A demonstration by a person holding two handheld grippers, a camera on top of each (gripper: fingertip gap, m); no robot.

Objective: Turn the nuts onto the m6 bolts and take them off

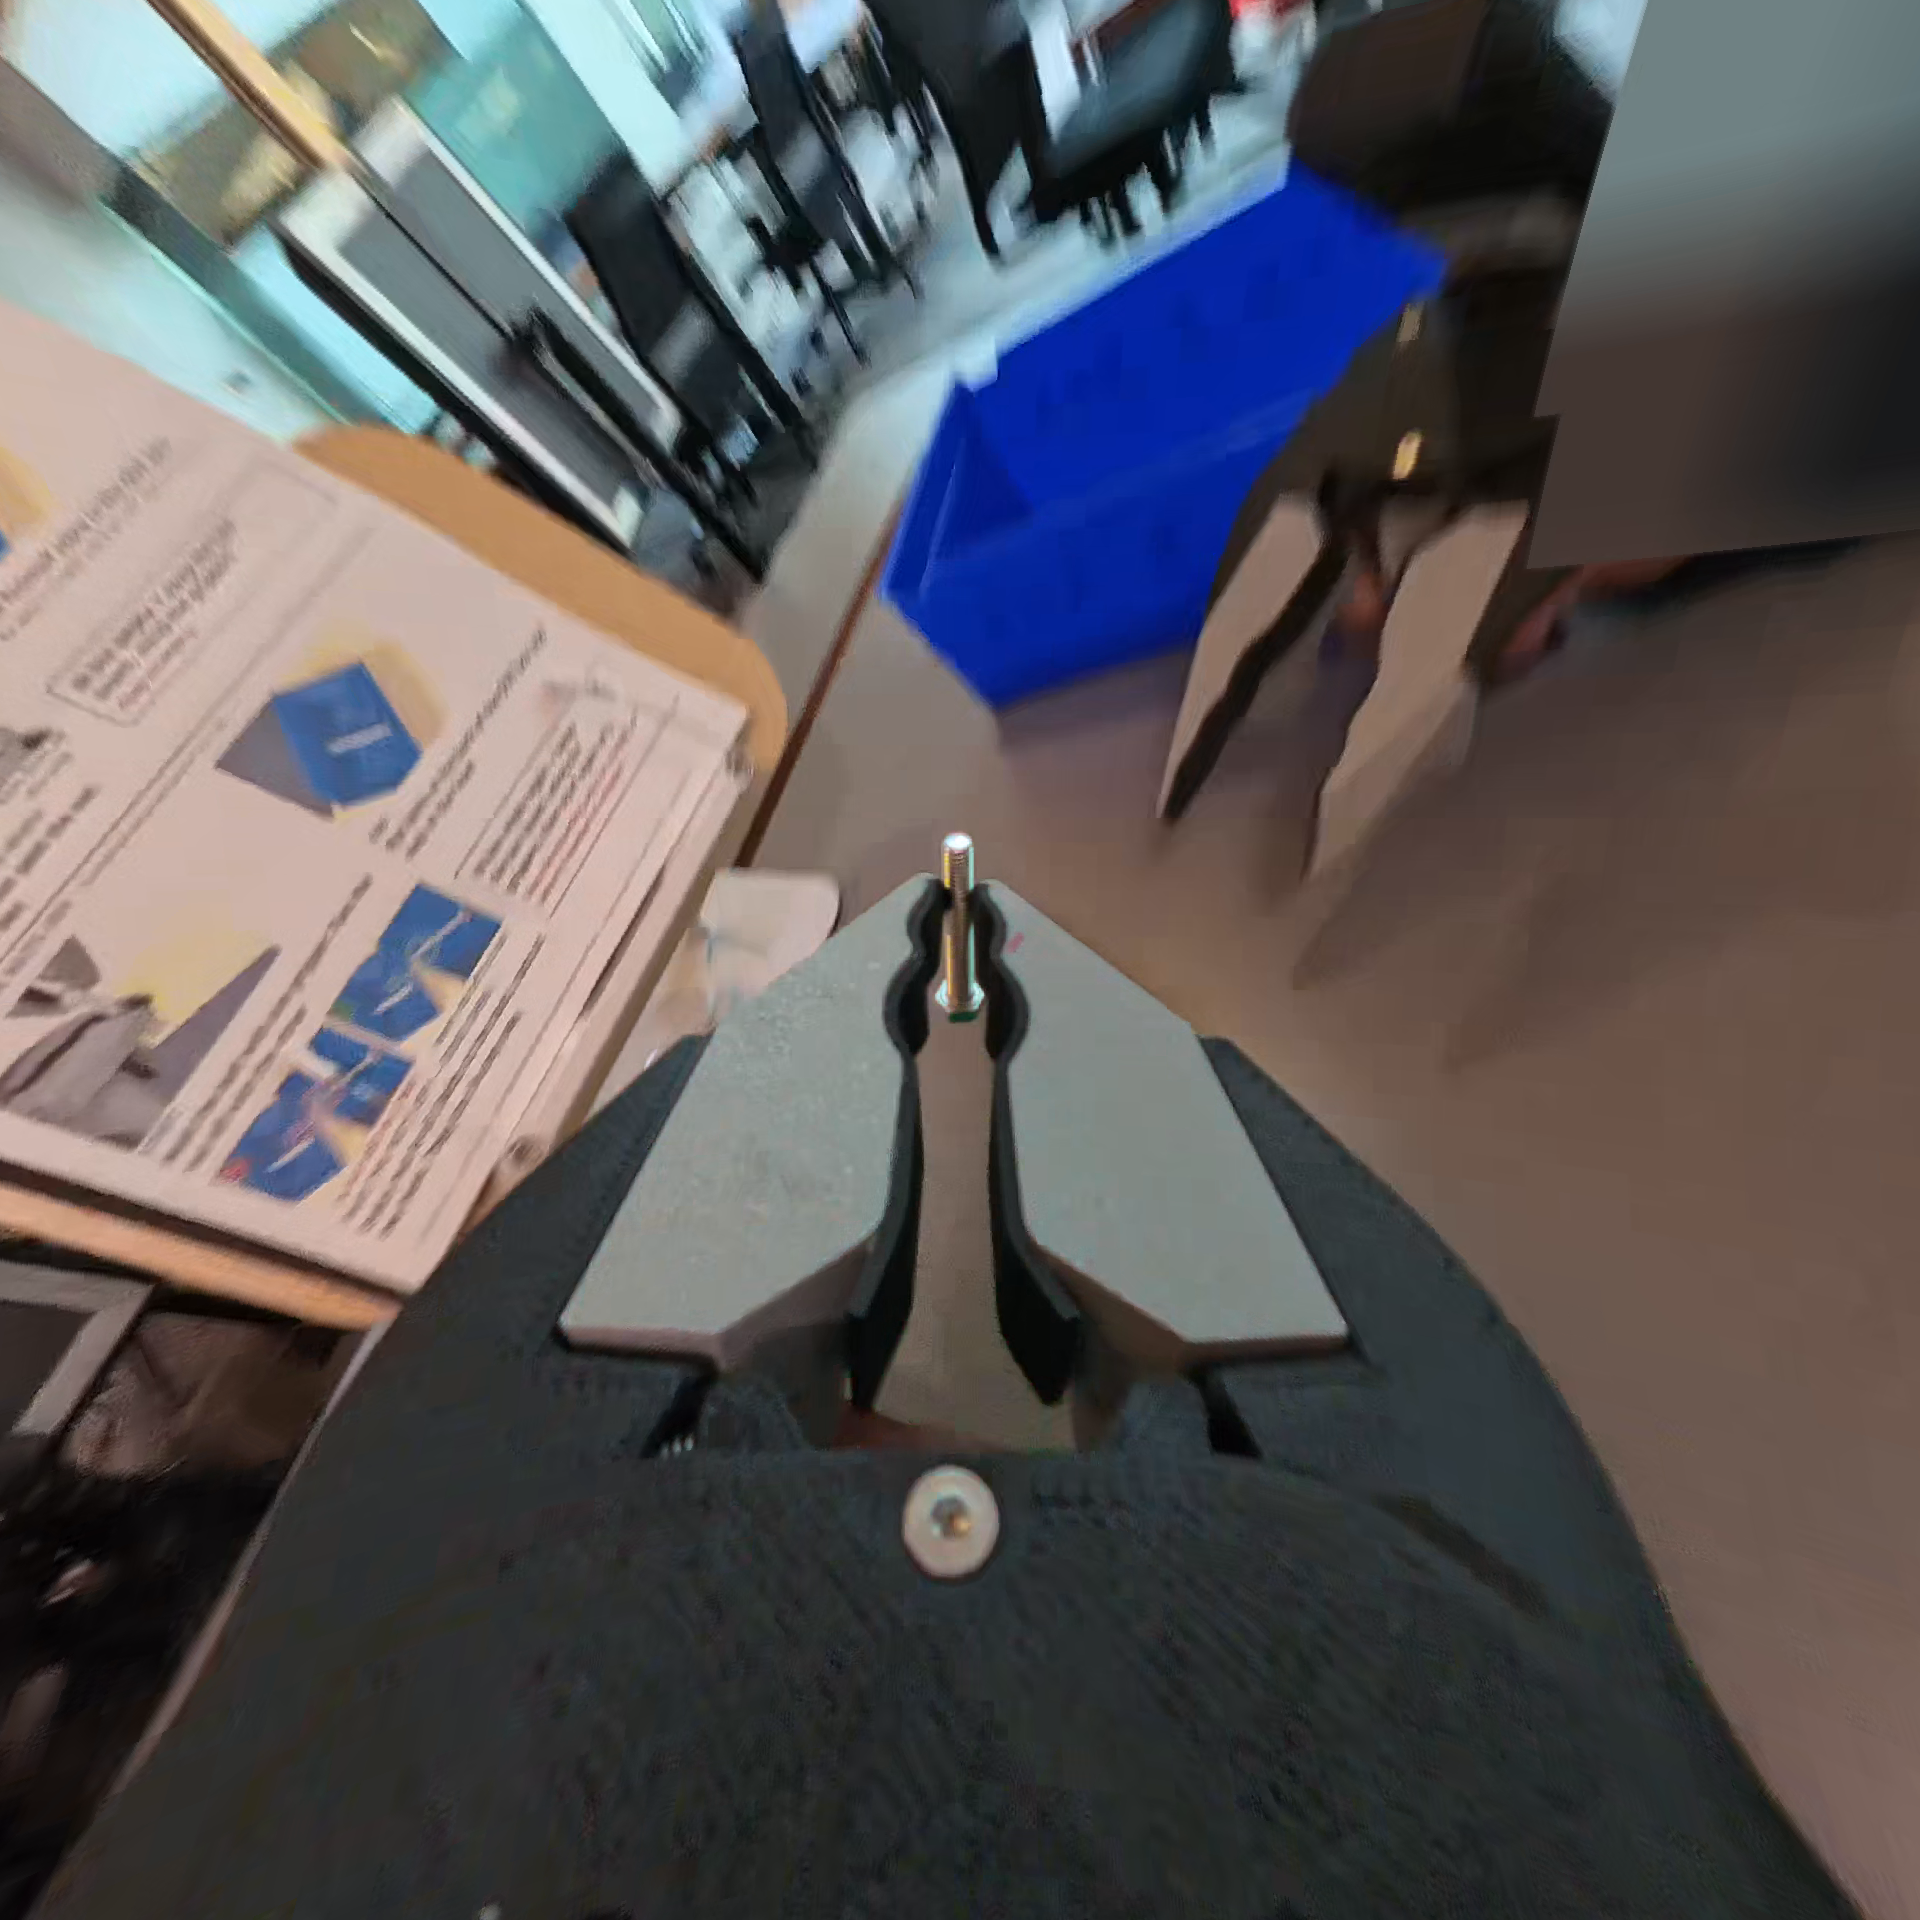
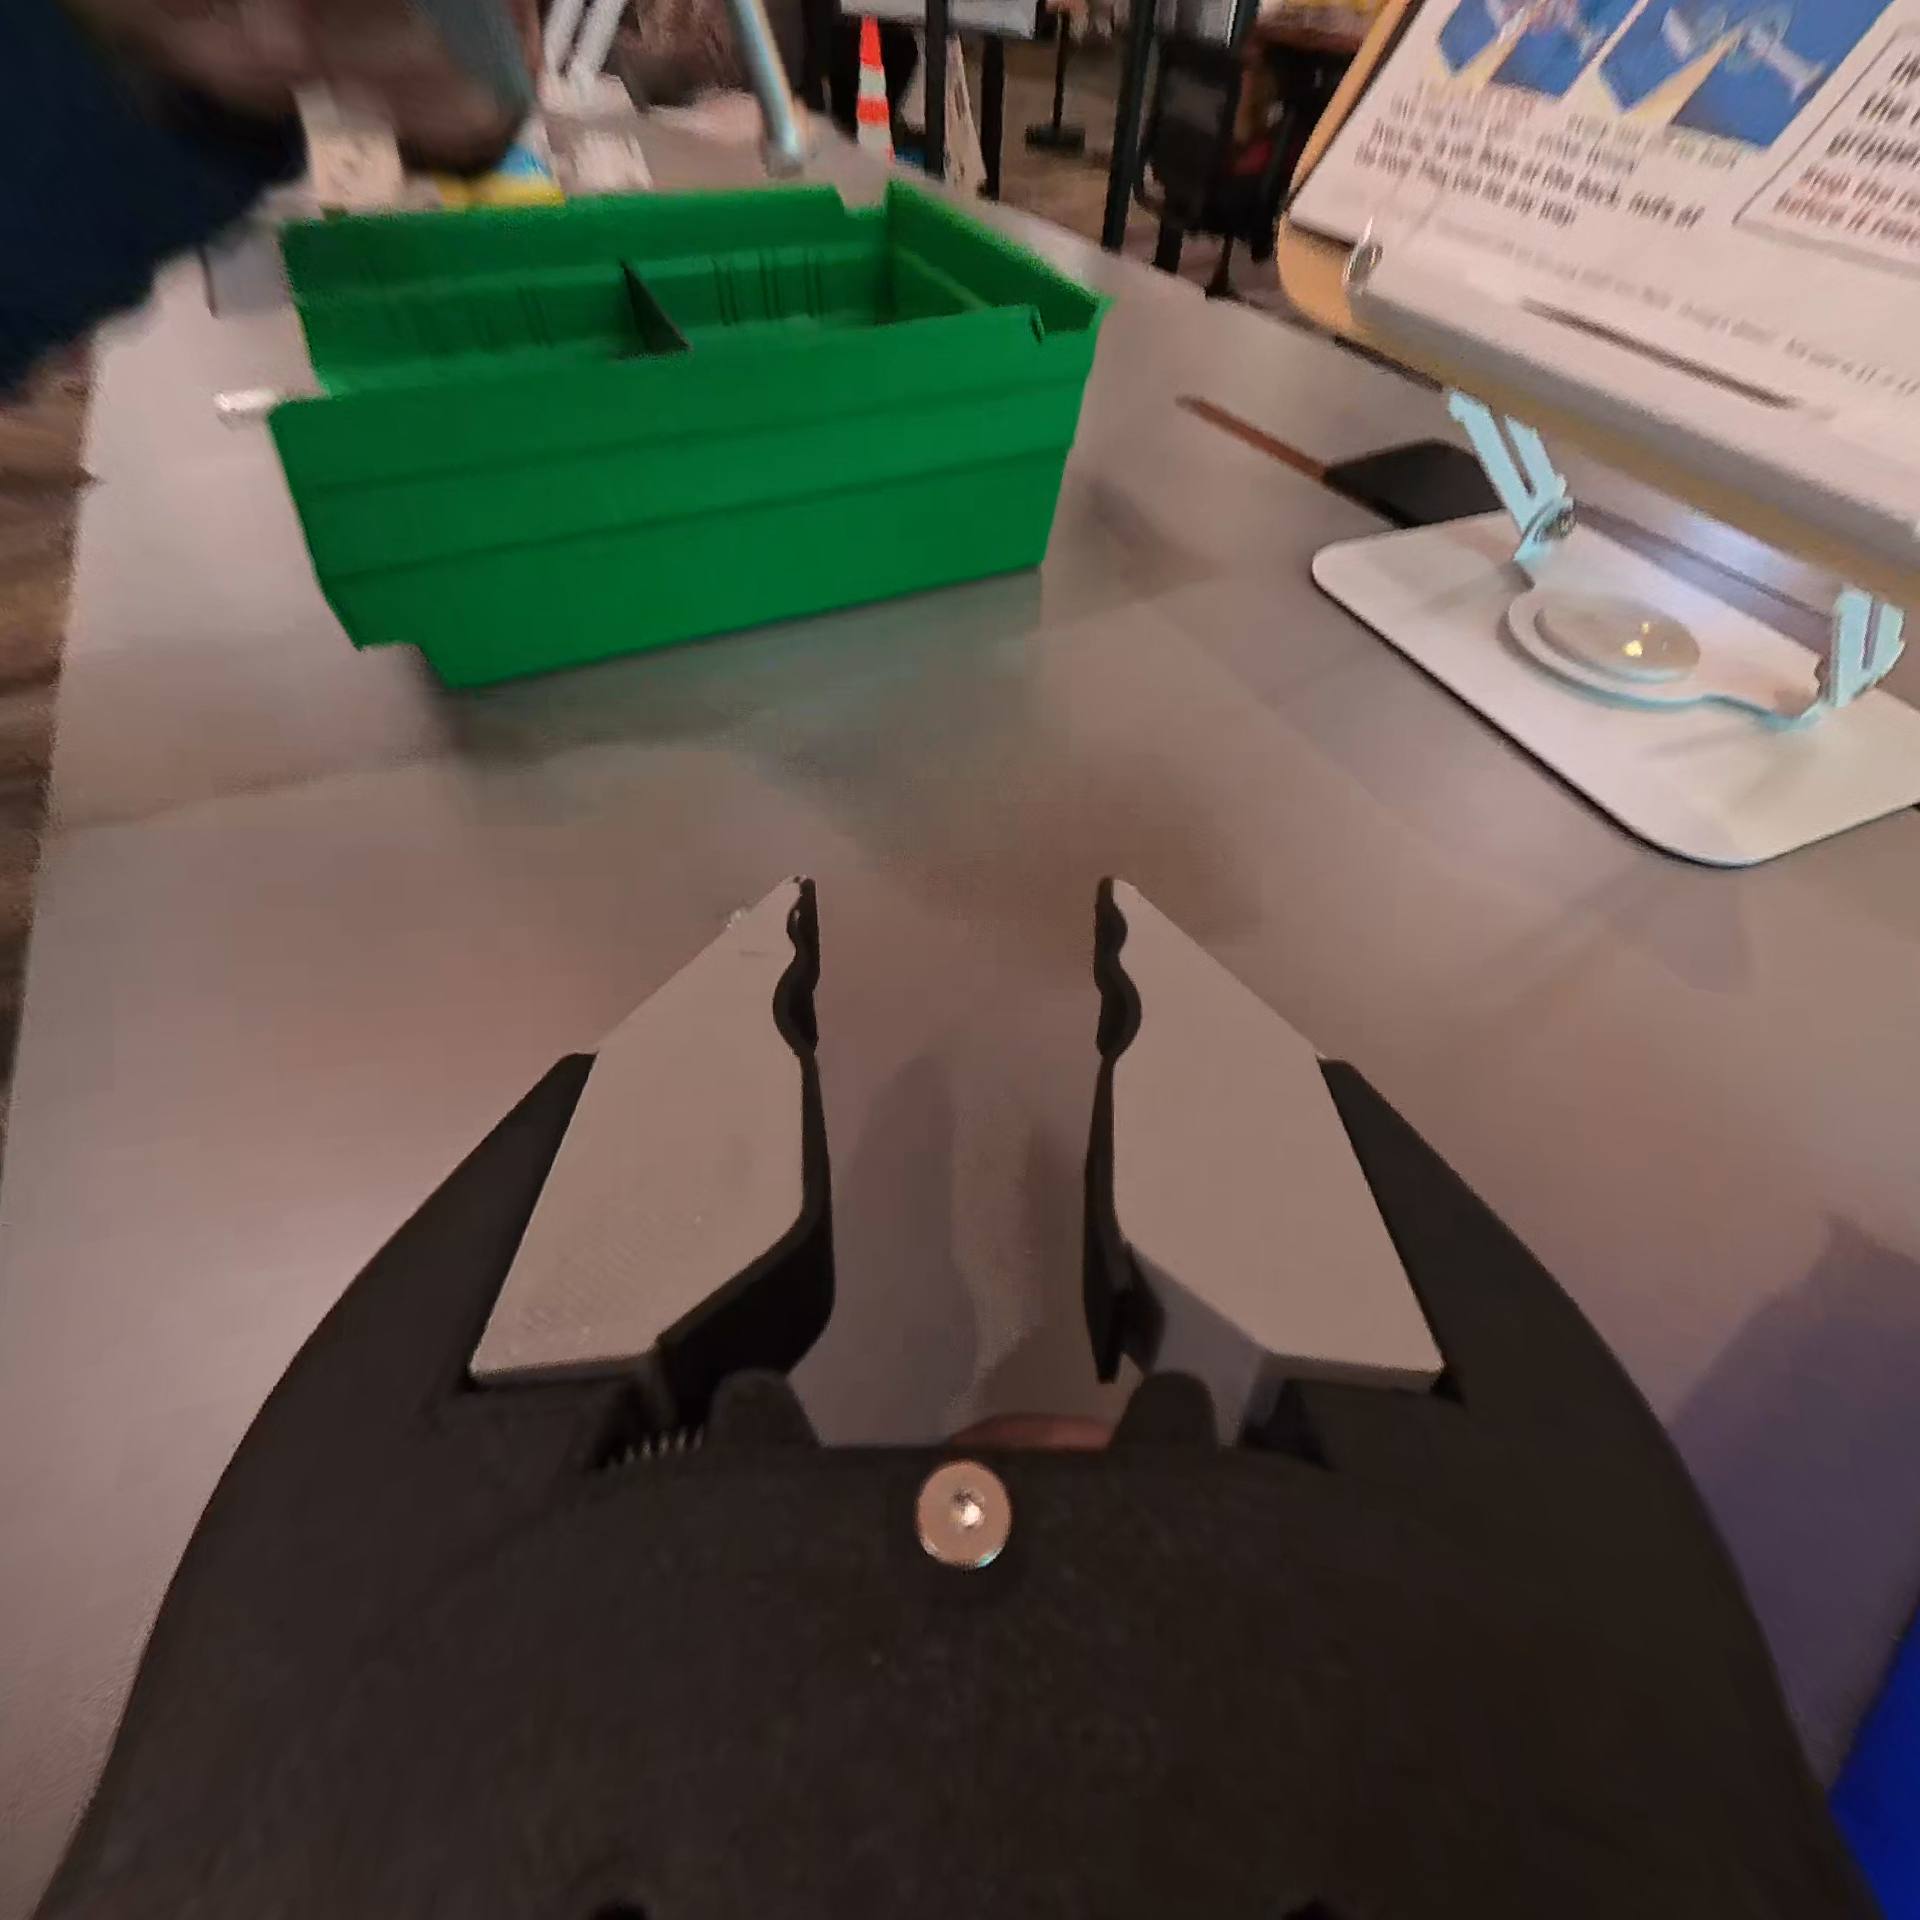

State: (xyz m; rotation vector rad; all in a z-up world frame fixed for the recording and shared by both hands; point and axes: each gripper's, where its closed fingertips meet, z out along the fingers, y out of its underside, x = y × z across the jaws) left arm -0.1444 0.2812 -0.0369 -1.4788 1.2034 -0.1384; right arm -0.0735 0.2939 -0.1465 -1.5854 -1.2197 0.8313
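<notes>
My left gripper (image 1: 957, 899) is shut on a silver bolt (image 1: 957, 883). The bolt lies along the fingers, its threaded end past the tips and its hex head (image 1: 957, 1000) back in the gap. No nut shows on it. My right gripper (image 2: 956, 894) is open and empty above the grey table (image 2: 312, 935). The right gripper also shows in the left wrist view (image 1: 1320, 831), farther off at the right, jaws apart. A green divided bin (image 2: 675, 499) stands on the table ahead of the right gripper, to its left. I see no nuts.
A blue bin (image 1: 1122, 488) stands on the table beyond the left gripper. An instruction sheet on a tilted board (image 1: 312, 831) is at the left; its white stand (image 2: 1621, 707) is at the right in the right wrist view. A person's blurred arm (image 2: 125, 156) is at the upper left. The tips of one gripper are about 15 cm away from the tips of the other.
</notes>
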